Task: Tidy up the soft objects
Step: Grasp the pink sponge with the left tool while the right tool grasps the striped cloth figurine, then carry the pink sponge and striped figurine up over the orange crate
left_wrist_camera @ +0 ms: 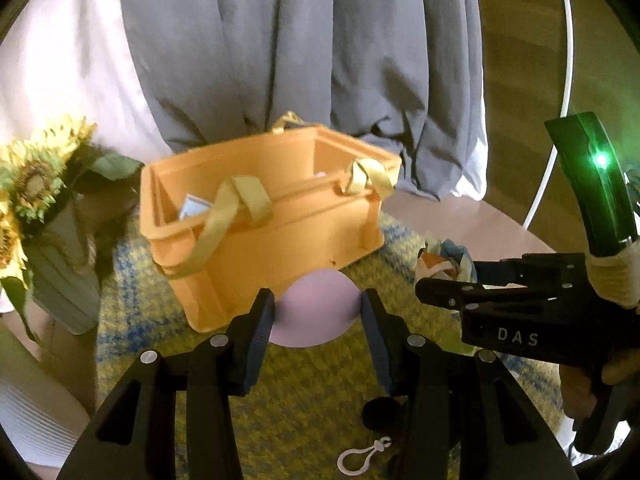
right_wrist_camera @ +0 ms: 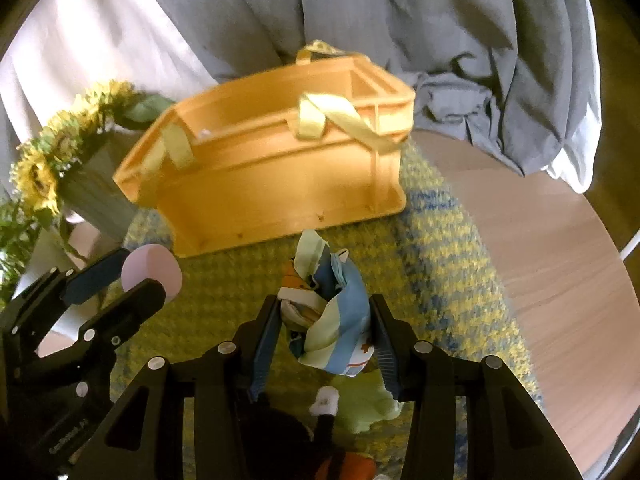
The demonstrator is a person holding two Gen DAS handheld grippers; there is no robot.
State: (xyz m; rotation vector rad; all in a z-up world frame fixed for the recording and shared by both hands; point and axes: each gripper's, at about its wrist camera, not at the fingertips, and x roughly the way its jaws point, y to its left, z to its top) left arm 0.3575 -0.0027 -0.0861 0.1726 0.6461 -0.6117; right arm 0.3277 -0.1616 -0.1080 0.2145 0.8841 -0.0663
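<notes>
An orange plastic crate (left_wrist_camera: 280,236) with pale yellow straps stands on a yellow-blue woven mat (left_wrist_camera: 300,392); it also shows in the right wrist view (right_wrist_camera: 280,184). My left gripper (left_wrist_camera: 318,322) is shut on a round lilac soft pad (left_wrist_camera: 316,308), held in front of the crate's near wall; the pad also shows at the left of the right wrist view (right_wrist_camera: 154,268). My right gripper (right_wrist_camera: 326,332) is shut on a bunched blue, cream and orange cloth (right_wrist_camera: 332,320), just short of the crate. The cloth peeks past the right gripper in the left wrist view (left_wrist_camera: 444,260).
A vase of sunflowers (left_wrist_camera: 36,200) stands left of the crate. A grey and white curtain (left_wrist_camera: 280,48) hangs behind. Round wooden table (right_wrist_camera: 552,264) extends right. A white clip (left_wrist_camera: 362,456), a pale green cloth (right_wrist_camera: 368,404) and a dark and orange object (right_wrist_camera: 340,460) lie below the grippers.
</notes>
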